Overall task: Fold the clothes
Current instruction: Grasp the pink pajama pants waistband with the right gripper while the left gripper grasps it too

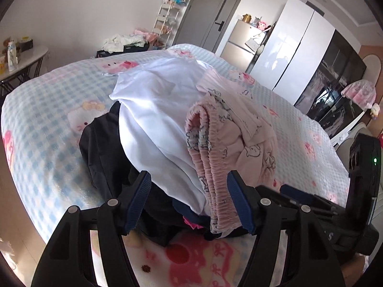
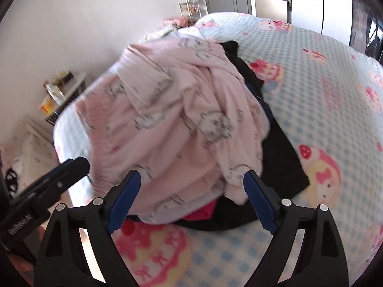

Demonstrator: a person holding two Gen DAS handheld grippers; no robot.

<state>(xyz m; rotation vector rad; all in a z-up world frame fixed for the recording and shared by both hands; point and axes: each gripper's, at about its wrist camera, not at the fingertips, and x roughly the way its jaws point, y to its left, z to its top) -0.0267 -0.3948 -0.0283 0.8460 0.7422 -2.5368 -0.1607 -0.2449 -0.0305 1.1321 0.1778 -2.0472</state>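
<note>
A heap of clothes lies on the bed. On top is a pink printed garment (image 1: 229,129) (image 2: 182,119) with a gathered elastic waistband (image 1: 213,179). Under it lie a white garment (image 1: 155,105) and black clothes (image 1: 103,143) (image 2: 280,157), with a bit of red cloth (image 2: 205,211) peeking out. My left gripper (image 1: 189,186) is open, its blue-padded fingers wide on either side of the waistband and white cloth at the heap's near edge. My right gripper (image 2: 191,186) is open too, its fingers straddling the pink garment's near edge. The other gripper (image 2: 47,186) shows at the left of the right wrist view.
The bed (image 1: 47,124) (image 2: 335,91) has a blue-checked cover with pink cartoon prints. A small table (image 1: 21,59) with bottles stands by the wall. A white shelf (image 1: 167,21), grey door (image 1: 210,14), fridge (image 1: 241,40) and wardrobes (image 1: 294,47) lie beyond.
</note>
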